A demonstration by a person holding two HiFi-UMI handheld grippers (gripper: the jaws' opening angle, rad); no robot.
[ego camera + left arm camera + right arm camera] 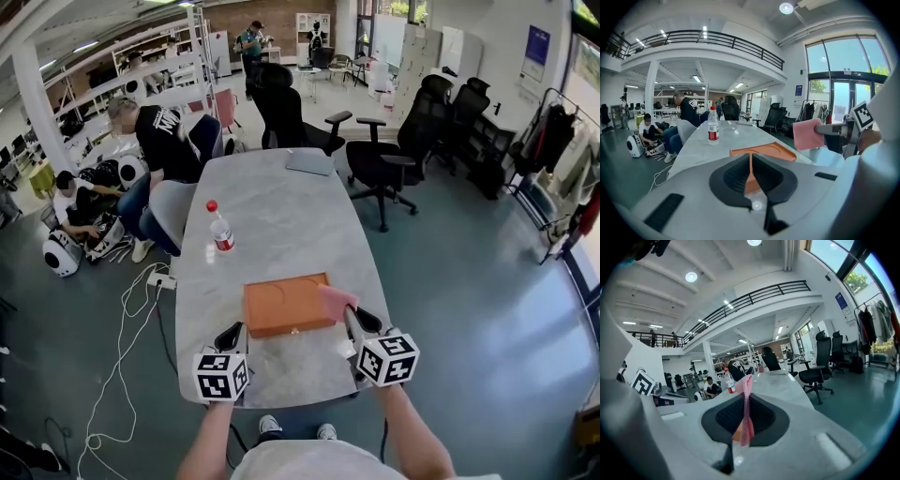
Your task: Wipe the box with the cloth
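Note:
A flat orange box lies on the grey marble table near its front end. My left gripper is at the box's near left corner; in the left gripper view its jaws are pressed together with a thin strip of the orange box between them. My right gripper hovers over the box's right edge, shut on a pink cloth. The cloth hangs pinched between the right jaws and also shows as a pink square in the left gripper view.
A water bottle with a red cap stands on the table beyond the box. A closed laptop lies at the far end. Black office chairs stand at the right, people sit at the left, and cables run over the floor.

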